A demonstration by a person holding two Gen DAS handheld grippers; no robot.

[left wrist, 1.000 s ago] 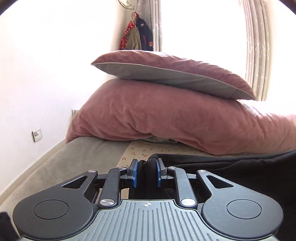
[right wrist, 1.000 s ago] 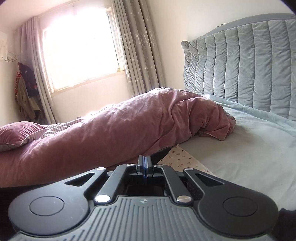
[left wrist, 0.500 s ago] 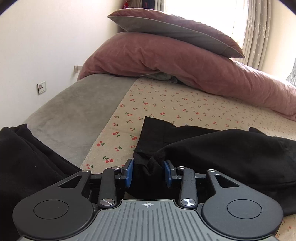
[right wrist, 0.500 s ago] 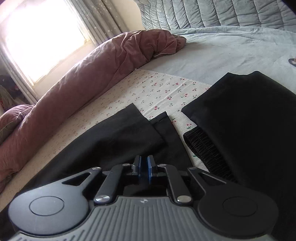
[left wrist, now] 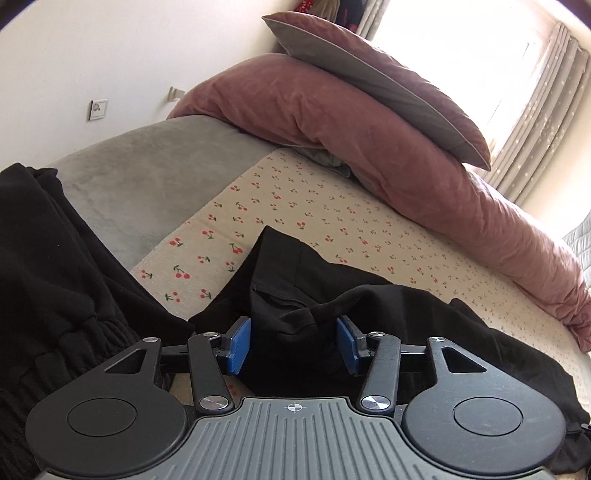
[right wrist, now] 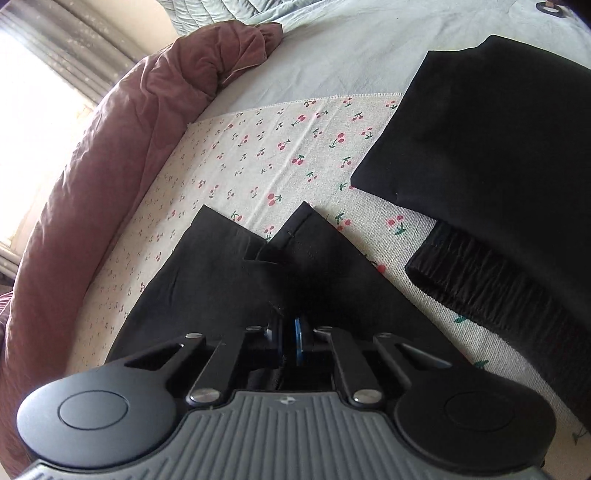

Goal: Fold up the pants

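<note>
The black pants (left wrist: 388, 317) lie on a cherry-print cloth (left wrist: 295, 206) on the bed. My left gripper (left wrist: 293, 345) is open, its blue pads apart with a bunched fold of the pants lying loose between them. In the right wrist view the pants' two leg ends (right wrist: 258, 266) lie flat ahead. My right gripper (right wrist: 287, 341) is shut on the pants' edge close to those ends.
Another black garment with a ribbed waistband (right wrist: 491, 295) lies to the right; it or a similar one (left wrist: 44, 295) shows at left in the left wrist view. A mauve duvet (left wrist: 406, 158) and pillow (left wrist: 369, 77) run along the far side. Grey headboard (right wrist: 207, 14) beyond.
Both grippers have tipped down from facing the room to the bed, laying the pants down. The left gripper's jaws have opened and released the cloth. The right stays shut.
</note>
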